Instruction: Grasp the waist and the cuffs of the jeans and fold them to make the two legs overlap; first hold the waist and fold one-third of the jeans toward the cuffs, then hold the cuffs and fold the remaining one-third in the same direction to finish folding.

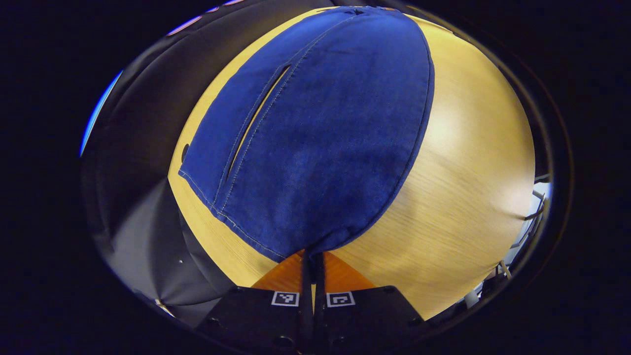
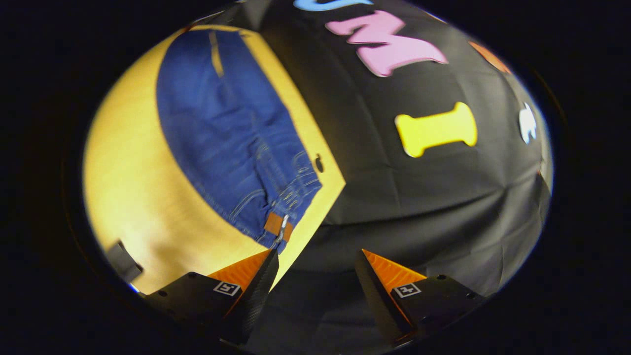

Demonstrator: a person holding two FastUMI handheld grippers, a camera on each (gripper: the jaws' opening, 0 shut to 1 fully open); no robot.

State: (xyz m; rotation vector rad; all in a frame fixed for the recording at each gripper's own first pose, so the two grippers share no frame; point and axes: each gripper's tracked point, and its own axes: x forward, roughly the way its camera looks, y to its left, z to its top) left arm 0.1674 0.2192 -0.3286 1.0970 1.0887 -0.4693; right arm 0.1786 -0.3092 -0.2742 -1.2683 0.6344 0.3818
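Note:
Blue jeans lie flat along a wooden table, their two legs side by side with a narrow slit between them. In the left gripper view my left gripper is shut on the near cuff edge of the jeans, and the denim runs down into the closed orange fingers. In the right gripper view the jeans stretch away from the waist, where a brown patch sits near the table's corner. My right gripper is open and holds nothing. Its left finger is just short of the waist, and its right finger is out past the table edge.
The table has bare wood beside the jeans on one long side. Its other long edge runs close to the black cloth wall. A small dark hole marks the tabletop near the waist. A dark blurred object sits at the table's near edge.

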